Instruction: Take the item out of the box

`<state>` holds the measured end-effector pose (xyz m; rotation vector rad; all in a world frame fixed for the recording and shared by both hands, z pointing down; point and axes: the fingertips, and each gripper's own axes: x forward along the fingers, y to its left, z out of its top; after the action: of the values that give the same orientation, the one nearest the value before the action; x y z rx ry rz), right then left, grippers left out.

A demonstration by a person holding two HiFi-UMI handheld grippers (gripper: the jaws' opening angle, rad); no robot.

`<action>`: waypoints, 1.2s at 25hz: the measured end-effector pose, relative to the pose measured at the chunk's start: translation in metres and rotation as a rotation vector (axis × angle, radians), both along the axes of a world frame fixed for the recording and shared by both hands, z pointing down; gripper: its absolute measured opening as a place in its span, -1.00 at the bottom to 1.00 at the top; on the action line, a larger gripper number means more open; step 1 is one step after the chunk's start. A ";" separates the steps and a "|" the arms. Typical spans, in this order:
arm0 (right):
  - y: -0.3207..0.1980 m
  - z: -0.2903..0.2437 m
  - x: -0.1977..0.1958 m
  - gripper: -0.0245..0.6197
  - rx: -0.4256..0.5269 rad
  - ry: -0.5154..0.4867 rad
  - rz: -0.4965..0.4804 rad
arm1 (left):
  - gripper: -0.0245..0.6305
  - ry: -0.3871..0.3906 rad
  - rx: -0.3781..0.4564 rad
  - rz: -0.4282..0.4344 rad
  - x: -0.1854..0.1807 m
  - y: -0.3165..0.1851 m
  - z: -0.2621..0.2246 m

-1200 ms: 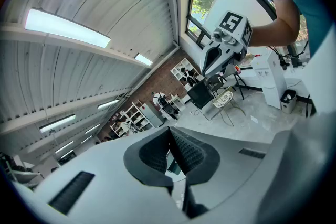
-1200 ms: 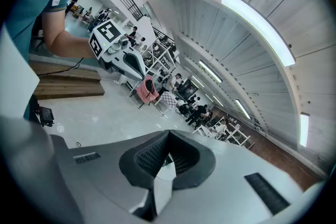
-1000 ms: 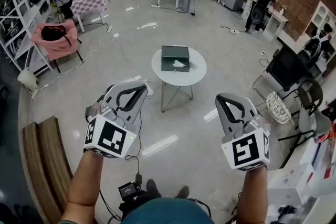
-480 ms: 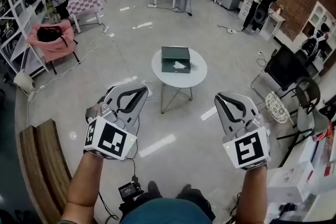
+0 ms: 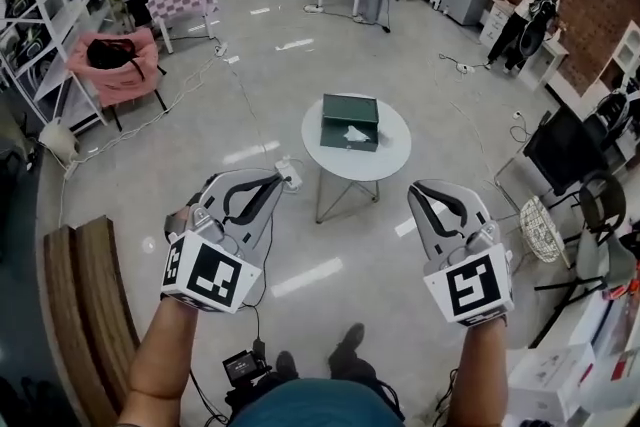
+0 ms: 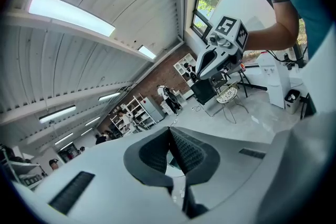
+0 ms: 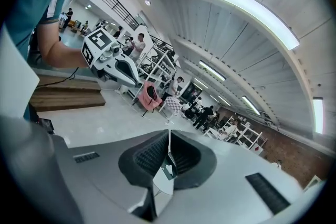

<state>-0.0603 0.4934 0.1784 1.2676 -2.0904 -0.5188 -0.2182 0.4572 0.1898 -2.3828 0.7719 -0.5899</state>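
- The green box [image 5: 350, 121] sits on the small round tabletop [image 5: 328, 153], well ahead of both grippers. The item [image 5: 356, 133], something pale and white, lies inside it towards the near right corner. Nothing has been touched yet.
- The left gripper [image 5: 272, 177] has its fingers [image 6: 186, 152] pressed together at the tips with nothing between them.
- The right gripper [image 5: 418, 190] is the same: fingers [image 7: 149, 157] closed and empty, with the box only showing far beyond them.
- Risk: both pairs of fingers are shut, so reaching in without spreading one pair first would probably just nudge the item or the box.
- Risk: the box looks light and rests loose on a thin-legged table. A one-sided push could slide it towards the rim unless the other gripper steadies it.
- Risk: a power strip [image 5: 291, 177] lies on the floor short of the table and could catch a foot on the way in.
- Compared with a second ago, the table and box look slightly larger and sit lower in the head view, so the person has stepped closer. One shoe now shows further forward, while the grippers keep much the same carried pose, still shut.
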 end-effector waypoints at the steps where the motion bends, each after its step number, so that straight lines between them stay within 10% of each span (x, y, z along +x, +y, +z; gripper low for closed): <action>1: -0.012 0.001 0.013 -0.80 0.000 -0.007 -0.013 | -0.87 -0.004 0.000 -0.013 0.013 -0.009 0.001; 17: -0.153 0.004 0.227 -0.80 -0.002 -0.047 -0.164 | -0.87 -0.030 0.004 -0.156 0.227 -0.127 -0.001; 30: -0.241 0.040 0.335 -0.80 -0.037 -0.077 -0.041 | -0.87 -0.042 -0.005 -0.054 0.332 -0.242 0.022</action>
<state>0.2744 0.2526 0.2181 1.2436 -2.1835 -0.4537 0.1136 0.2154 0.2119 -2.3531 0.8191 -0.6621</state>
